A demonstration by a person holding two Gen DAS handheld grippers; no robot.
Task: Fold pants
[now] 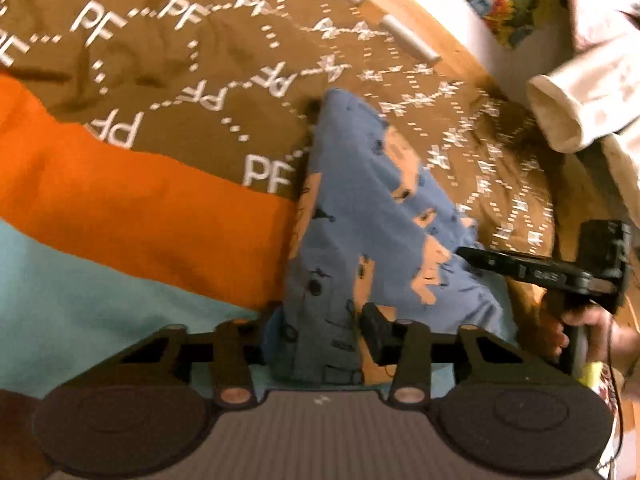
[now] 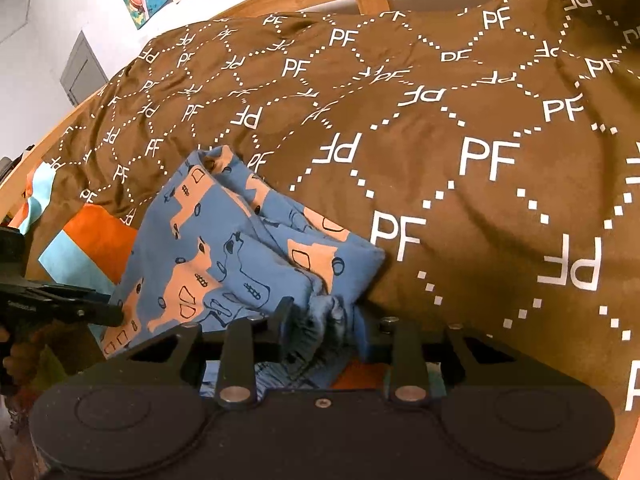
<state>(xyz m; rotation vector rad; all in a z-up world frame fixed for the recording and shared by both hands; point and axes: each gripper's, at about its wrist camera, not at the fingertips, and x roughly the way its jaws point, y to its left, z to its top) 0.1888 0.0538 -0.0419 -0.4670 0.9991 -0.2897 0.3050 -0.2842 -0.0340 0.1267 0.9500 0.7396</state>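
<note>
tongs (image 2: 320, 320) – black, silver rivets | sleeve (image 1: 568, 108) – cream cuff

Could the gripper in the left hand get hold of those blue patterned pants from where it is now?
Probably yes. The left gripper already has the near edge of the blue pants between its fingers, with nothing in the way; the right gripper grips another bunched edge.

Blue, orange-printed pants (image 2: 224, 256); brown, white-lettered blanket (image 2: 460, 112)

Blue pants (image 2: 240, 256) printed with orange-tan animal shapes and dark line drawings. Partly folded, bunched in loose layers, one gathered edge crumpled at the near end. Lying on the brown "PF" bedcover (image 2: 460, 128), just beside its orange and light-blue panels.
</note>
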